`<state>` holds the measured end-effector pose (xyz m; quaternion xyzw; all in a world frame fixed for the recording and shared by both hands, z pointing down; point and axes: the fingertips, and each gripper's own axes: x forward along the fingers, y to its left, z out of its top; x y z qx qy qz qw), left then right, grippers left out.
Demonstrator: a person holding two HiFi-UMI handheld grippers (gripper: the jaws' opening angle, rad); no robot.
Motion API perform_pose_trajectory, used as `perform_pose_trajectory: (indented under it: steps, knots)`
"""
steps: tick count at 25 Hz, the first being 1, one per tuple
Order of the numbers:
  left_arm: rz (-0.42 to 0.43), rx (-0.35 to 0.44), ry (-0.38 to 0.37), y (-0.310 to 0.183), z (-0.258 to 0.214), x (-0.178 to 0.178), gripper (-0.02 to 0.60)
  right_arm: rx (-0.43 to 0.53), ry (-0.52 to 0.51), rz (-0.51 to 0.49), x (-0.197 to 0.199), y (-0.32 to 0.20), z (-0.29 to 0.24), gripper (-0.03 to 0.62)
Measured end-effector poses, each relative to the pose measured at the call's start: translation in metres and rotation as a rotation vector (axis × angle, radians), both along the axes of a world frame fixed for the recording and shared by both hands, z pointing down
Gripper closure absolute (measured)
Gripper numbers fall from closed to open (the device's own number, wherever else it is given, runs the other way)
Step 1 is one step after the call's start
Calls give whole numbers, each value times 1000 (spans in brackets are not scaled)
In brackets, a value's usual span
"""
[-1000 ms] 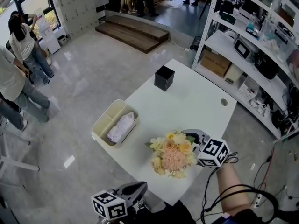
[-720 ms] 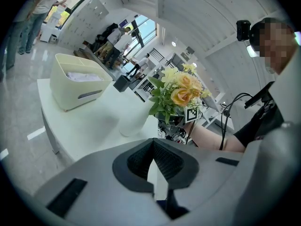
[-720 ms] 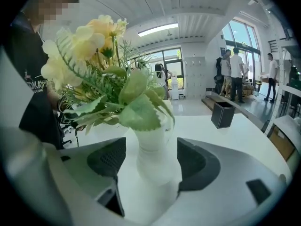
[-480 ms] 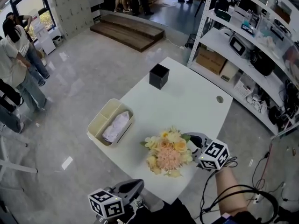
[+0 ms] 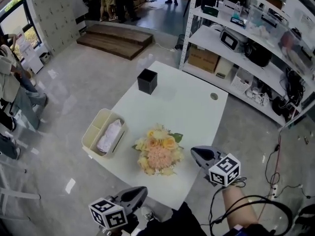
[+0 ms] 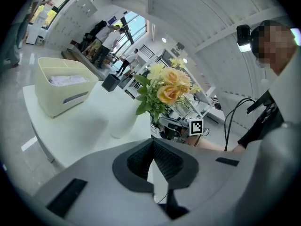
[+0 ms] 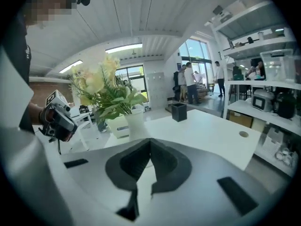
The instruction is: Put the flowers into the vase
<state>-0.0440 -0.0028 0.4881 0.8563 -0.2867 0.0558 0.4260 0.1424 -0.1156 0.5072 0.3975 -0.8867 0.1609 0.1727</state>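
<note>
Step in hand: placement looks complete; the flowers (image 5: 157,152) stand upright in the white vase (image 7: 135,123) on the table (image 5: 192,102), near its front edge.
Right gripper (image 5: 196,154): jaws have just closed and are pressed together with nothing between them; it sits at the table's right edge, apart from the bouquet.
Left gripper (image 5: 140,193): jaws pressed together, empty; it sits beyond the table's near edge.
Next move: probably none on the bouquet; keep both grippers clear of the stems so the vase does not tip.
Other items: cream bin (image 5: 91,132) and black box (image 5: 147,81), both well apart from the vase.
</note>
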Motion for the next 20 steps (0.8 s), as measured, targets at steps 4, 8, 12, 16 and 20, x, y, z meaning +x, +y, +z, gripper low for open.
perform_pose_trajectory:
  steps: [4, 8, 12, 16, 20]
  knots:
    - [46, 31, 3, 5, -8, 6, 580, 1, -58, 110, 6, 24, -16, 591]
    - [82, 64, 10, 11, -18, 11, 580, -10, -84, 193, 5, 50, -32, 591]
    - [105, 101, 20, 10, -28, 15, 580, 1, -83, 251, 0, 74, -51, 591]
    - [108, 131, 28, 10, -39, 17, 580, 19, -89, 305, -3, 101, -68, 591]
    - [129, 160, 26, 18, -46, 19, 580, 23, -120, 368, -7, 127, -78, 591]
